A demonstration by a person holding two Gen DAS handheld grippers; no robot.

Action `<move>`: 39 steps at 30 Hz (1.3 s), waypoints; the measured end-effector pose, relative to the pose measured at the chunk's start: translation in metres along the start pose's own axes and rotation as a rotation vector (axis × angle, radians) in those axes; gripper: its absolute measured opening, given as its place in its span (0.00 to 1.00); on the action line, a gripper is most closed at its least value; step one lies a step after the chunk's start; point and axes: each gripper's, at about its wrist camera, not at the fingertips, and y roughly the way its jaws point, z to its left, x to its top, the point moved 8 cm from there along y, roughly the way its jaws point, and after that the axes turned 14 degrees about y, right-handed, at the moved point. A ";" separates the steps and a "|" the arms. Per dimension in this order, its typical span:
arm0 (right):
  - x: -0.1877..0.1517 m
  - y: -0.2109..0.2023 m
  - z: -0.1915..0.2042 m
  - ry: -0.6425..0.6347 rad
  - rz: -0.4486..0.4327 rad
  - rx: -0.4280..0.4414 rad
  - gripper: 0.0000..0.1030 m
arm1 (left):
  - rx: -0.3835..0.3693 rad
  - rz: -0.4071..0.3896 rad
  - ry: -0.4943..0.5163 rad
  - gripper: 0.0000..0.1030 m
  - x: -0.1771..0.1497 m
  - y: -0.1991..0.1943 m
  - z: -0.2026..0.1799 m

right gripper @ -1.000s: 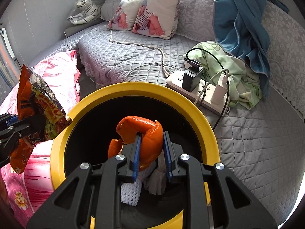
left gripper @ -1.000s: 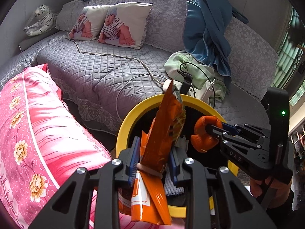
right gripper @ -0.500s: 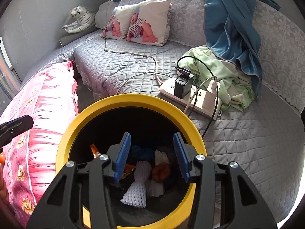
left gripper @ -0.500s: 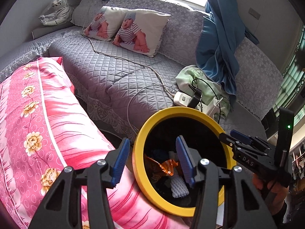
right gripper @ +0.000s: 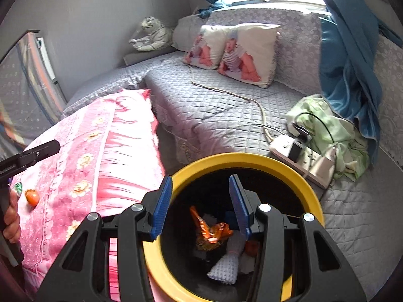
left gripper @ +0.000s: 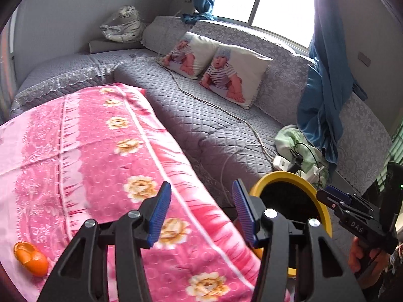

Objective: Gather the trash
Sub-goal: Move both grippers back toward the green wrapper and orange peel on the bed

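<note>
Right wrist: orange peel (right gripper: 250,248) dropped, claw (right gripper: 200,205) empty.

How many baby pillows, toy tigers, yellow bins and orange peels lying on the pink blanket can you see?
baby pillows: 2
toy tiger: 1
yellow bin: 1
orange peel on the pink blanket: 1
Total: 5

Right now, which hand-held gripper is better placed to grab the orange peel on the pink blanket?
Left. The left hand-held gripper is open and empty above the pink floral blanket where the orange peel lies; the right hand-held gripper hangs over the yellow-rimmed bin.
</note>
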 end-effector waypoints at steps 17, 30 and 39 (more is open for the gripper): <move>-0.097 0.017 0.284 -0.402 0.196 0.510 0.55 | 0.476 -0.014 -0.306 0.70 -0.133 -0.160 0.254; -0.175 0.036 0.387 -0.676 0.253 0.567 0.69 | 0.560 0.036 -0.403 0.75 -0.200 -0.185 0.309; -0.189 0.055 0.403 -0.724 0.275 0.541 0.70 | 0.557 0.063 -0.408 0.75 -0.203 -0.172 0.322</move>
